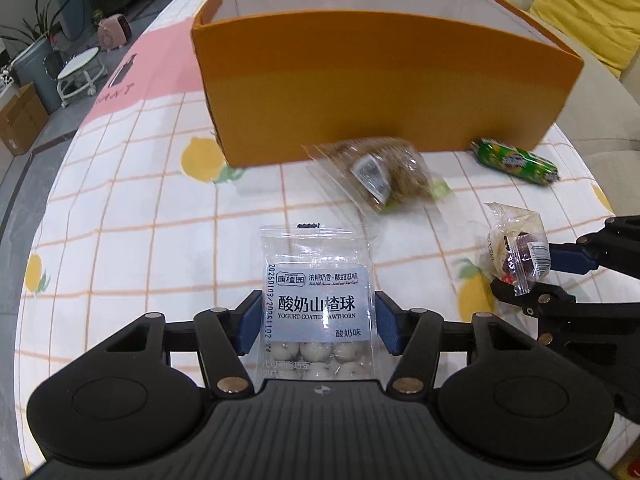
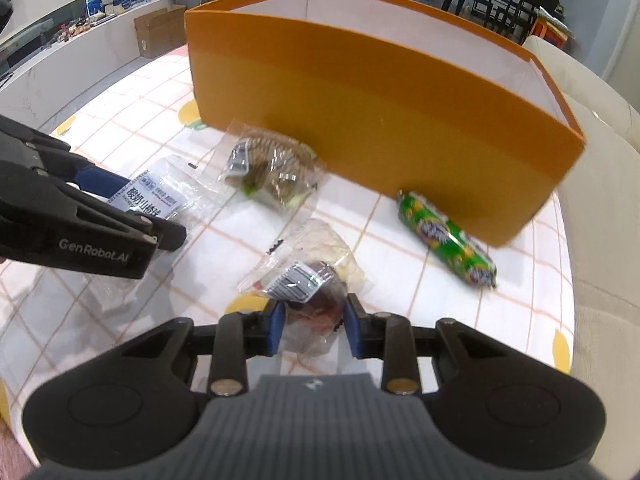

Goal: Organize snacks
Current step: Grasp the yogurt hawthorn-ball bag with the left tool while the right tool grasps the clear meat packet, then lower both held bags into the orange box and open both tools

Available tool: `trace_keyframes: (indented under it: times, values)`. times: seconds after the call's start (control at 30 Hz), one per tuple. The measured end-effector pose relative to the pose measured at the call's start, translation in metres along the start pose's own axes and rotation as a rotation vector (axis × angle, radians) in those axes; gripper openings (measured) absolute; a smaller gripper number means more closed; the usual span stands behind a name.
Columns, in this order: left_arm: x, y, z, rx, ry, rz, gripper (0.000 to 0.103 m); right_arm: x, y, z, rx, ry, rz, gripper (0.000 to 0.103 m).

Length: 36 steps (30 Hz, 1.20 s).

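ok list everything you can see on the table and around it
orange cardboard box: 1, orange outside, pale inside, open top, far side of table
clear packet of yogurt-coated hawthorn balls: 1, clear with white label, between the left gripper's fingers
clear wrapped pastry with dark filling: 1, cream and dark red, between the right gripper's fingers
clear bag of brown snack: 1, on table by the box front
green sausage-shaped wrapped snack: 1, green and yellow, by the box's right corner
checked tablecloth with lemon prints: 1, white, orange lines, pink band
yellow cushion: 1, on sofa behind
left gripper: black, blue pads, closed on the packet
right gripper: black, blue pads, closed on the pastry
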State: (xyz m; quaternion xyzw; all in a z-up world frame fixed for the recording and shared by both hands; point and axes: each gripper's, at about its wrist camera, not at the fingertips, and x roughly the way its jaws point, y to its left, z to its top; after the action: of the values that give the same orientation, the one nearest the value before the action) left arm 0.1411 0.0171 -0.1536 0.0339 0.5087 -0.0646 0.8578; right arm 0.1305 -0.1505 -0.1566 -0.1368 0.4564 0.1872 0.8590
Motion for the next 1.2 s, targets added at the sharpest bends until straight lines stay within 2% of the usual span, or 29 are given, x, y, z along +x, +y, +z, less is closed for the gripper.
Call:
trace_keyframes:
  times: [0.13,0.27,0.4,0.67,0.87,1.2]
  values:
    - [-0.012,-0.010,-0.007,-0.017,0.020,-0.035,0.065,-0.013,-0.005,-0.008,0.042,0.009,0.015,0.027]
    - [-0.025,-0.022,-0.011,0.008,0.030,-0.038,0.065,-0.024,-0.007,-0.012,0.074,0.021,0.019,0.027]
    - [-0.040,-0.025,-0.012,-0.012,0.018,-0.051,0.065,-0.037,-0.011,-0.015,0.111,0.022,0.023,0.026]
    - [-0.079,-0.025,-0.004,-0.053,-0.083,-0.065,0.064,-0.071,-0.017,-0.015,0.173,-0.011,0.025,0.025]
    - [-0.108,-0.031,0.013,-0.037,-0.182,-0.071,0.064,-0.101,-0.022,-0.006,0.197,-0.080,0.032,0.025]
    - [-0.134,-0.025,0.057,-0.016,-0.274,-0.110,0.064,-0.128,-0.050,0.031,0.277,-0.176,0.082,0.025]
